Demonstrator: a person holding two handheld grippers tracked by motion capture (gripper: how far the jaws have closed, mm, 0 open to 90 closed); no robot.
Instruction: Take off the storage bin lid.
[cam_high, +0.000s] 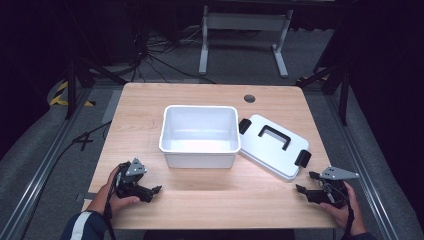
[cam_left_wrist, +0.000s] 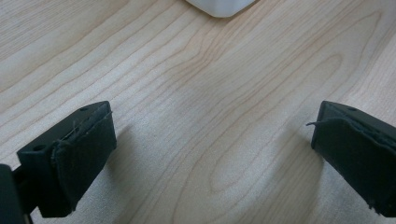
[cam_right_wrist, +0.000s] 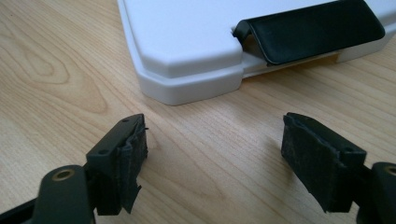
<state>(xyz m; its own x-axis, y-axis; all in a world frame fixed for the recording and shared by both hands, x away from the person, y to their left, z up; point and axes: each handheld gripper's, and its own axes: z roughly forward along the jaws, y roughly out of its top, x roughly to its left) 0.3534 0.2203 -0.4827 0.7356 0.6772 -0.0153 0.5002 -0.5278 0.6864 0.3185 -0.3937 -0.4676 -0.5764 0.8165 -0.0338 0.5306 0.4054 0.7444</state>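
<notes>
High view: white bin (cam_high: 199, 136) mid-table (cam_high: 150, 100), lid (cam_high: 272, 145) touching its 3 o'clock side, black handle up. No readable writing. Left gripper (cam_high: 150, 192) at 7 o'clock, hand (cam_high: 117, 197) low, jaws apart, empty. Right gripper (cam_high: 304, 184) at 5 o'clock, jaws apart, empty.

Left gripper view: jaws wide over bare wood, bin corner at 12 o'clock.

Right gripper view: jaws wide, lid corner and black latch (cam_right_wrist: 308, 35) at 12 o'clock.

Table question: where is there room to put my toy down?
The light wooden table is bare left of the open white plastic bin, and along the front edge between the left tool and right tool. It is crowded on the right, where the white lid with black handle lies.
</notes>
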